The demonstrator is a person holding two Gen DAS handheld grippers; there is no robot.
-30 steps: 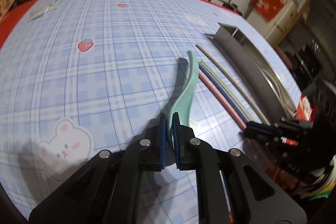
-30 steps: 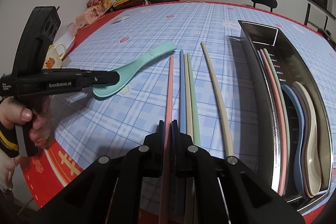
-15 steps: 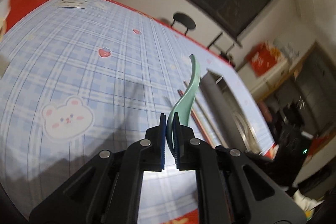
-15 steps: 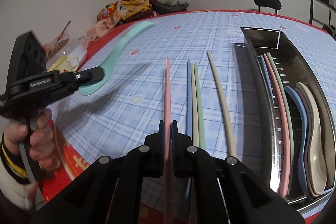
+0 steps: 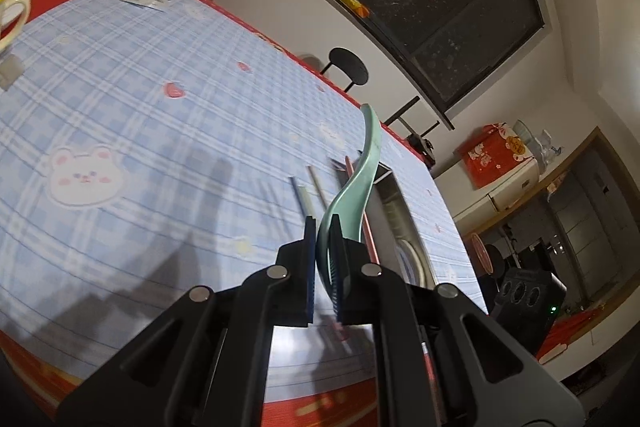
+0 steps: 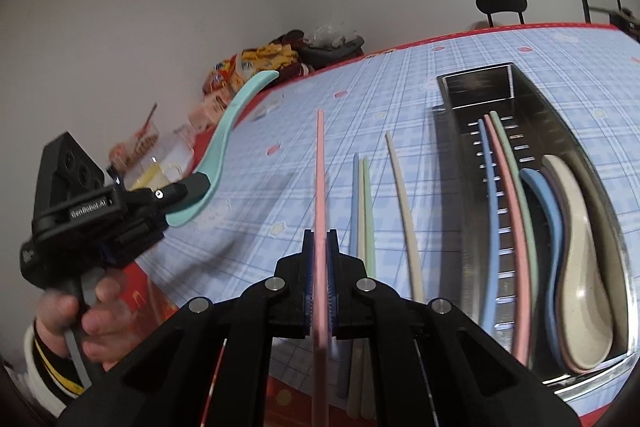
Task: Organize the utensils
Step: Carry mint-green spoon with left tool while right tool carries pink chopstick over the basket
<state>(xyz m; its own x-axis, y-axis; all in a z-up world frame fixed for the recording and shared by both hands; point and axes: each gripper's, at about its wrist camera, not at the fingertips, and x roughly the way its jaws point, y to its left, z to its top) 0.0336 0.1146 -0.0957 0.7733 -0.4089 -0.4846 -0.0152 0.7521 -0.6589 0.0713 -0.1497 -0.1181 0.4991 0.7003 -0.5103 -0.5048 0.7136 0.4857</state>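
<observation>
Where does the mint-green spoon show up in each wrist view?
Left wrist view: the mint-green spoon rises from the left claw at lower centre, handle curving up.
Right wrist view: the spoon sits at centre-left, held above the tablecloth by the left claw.
Shared landmark: the metal utensil tray on the table's right.

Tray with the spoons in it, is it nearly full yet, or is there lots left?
Partly done: the tray holds three chopsticks and some spoons. In hand: the left claw grips the green spoon and the right claw grips the pink chopstick, both lifted. Left: the chopsticks lying on the tablecloth.
</observation>
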